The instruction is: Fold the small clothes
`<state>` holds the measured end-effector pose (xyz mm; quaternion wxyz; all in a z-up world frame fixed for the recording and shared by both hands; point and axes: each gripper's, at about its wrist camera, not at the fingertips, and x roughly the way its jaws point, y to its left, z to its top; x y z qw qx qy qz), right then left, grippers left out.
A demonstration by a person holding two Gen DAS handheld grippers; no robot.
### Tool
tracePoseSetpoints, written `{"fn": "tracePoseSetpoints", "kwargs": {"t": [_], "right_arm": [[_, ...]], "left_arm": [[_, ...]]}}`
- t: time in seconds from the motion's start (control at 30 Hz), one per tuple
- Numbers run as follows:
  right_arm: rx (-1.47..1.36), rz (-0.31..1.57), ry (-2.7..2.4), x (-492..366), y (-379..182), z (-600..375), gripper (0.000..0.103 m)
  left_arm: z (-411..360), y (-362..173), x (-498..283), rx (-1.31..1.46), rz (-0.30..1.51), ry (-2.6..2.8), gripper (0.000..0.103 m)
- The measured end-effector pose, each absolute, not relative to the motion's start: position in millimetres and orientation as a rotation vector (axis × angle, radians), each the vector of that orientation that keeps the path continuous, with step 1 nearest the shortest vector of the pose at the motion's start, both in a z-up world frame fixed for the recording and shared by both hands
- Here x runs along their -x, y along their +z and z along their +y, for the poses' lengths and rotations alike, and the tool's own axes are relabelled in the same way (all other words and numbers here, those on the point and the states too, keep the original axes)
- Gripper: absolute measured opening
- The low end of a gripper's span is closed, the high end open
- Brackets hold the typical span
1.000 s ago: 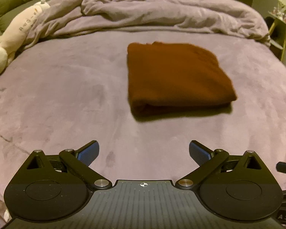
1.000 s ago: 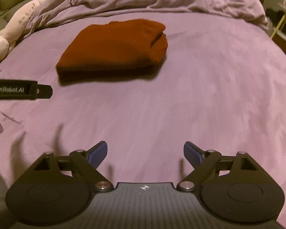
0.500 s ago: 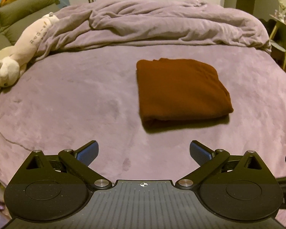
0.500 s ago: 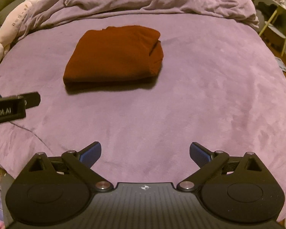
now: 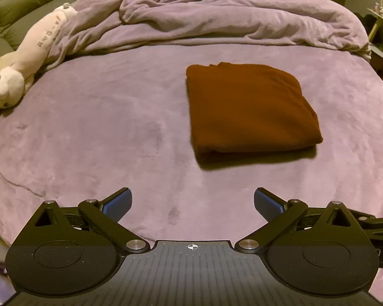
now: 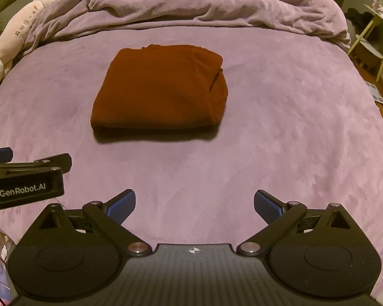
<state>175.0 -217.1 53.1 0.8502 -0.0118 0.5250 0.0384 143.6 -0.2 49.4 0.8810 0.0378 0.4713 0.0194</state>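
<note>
Rust-brown garment (image 5: pixel 250 109) lies folded in a neat rectangle mid-bed (image 5: pixel 115 132), well apart from both tools. Left tool (image 5: pixel 192 204) & right tool (image 6: pixel 194 205): jaws spread, nothing between. Fold looks complete; next, you'd prob. need another garment.

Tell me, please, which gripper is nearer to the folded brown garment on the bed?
Neither is clearly nearer. The left gripper sits back from the brown garment, which lies ahead to its right. The right gripper is similarly short of it, with it ahead to its left. Both are open and empty.
</note>
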Motion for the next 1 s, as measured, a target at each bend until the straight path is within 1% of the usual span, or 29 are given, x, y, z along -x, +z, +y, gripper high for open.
{"fn": "tracePoseSetpoints", "kwargs": {"t": [1.0], "right_arm": [[0.009,1.109,0.048,-175.9,53.8,-217.1,0.099]], "left_arm": [[-4.8,50.3,-145.1,-0.125,0.975,0.036,0.103]]}}
